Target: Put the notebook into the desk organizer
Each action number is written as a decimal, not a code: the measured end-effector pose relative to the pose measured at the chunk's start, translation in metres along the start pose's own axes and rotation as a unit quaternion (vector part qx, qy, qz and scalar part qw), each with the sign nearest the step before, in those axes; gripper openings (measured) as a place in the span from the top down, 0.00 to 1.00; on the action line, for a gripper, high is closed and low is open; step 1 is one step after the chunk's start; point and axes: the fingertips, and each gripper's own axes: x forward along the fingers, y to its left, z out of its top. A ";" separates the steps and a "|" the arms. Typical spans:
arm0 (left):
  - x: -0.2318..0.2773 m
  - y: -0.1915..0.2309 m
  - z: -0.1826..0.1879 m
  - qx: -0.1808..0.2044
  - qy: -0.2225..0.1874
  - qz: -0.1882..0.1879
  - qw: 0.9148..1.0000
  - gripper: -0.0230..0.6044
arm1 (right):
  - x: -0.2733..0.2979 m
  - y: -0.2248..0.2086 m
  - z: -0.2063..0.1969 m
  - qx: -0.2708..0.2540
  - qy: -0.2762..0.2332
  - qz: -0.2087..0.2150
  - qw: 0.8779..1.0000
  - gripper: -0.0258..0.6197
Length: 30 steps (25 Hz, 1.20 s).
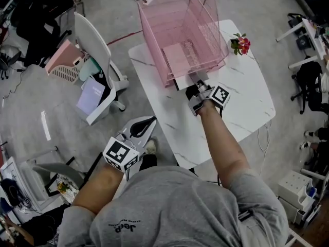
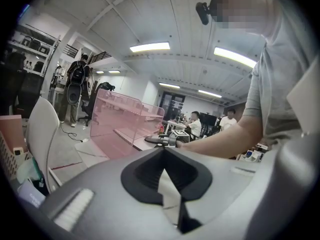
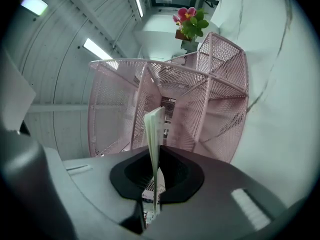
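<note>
Grey shirt (image 1: 169,207), upside-down "Jeep" print (image 1: 125,227); notebook (image 3: 154,134) in right gripper (image 1: 198,92)

I am holding the notebook (image 1: 190,78) in my right hand-held gripper (image 1: 197,90) at the pink desk organizer's (image 1: 180,24) mouth, above the white counter (image 1: 247,107).

From the head camera we looked steeply down over the white table (image 1: 247,107) and the pink desk organizer (image 1: 182,35). Through the right gripper view we faced that organizer closely. Through the left gripper view we saw it from farther back, roughly level.
</note>
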 end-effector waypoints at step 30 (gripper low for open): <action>-0.009 -0.017 -0.015 -0.014 0.007 -0.005 1.000 0.88 | -0.007 -0.025 -0.002 -0.005 0.027 -0.194 0.981 0.51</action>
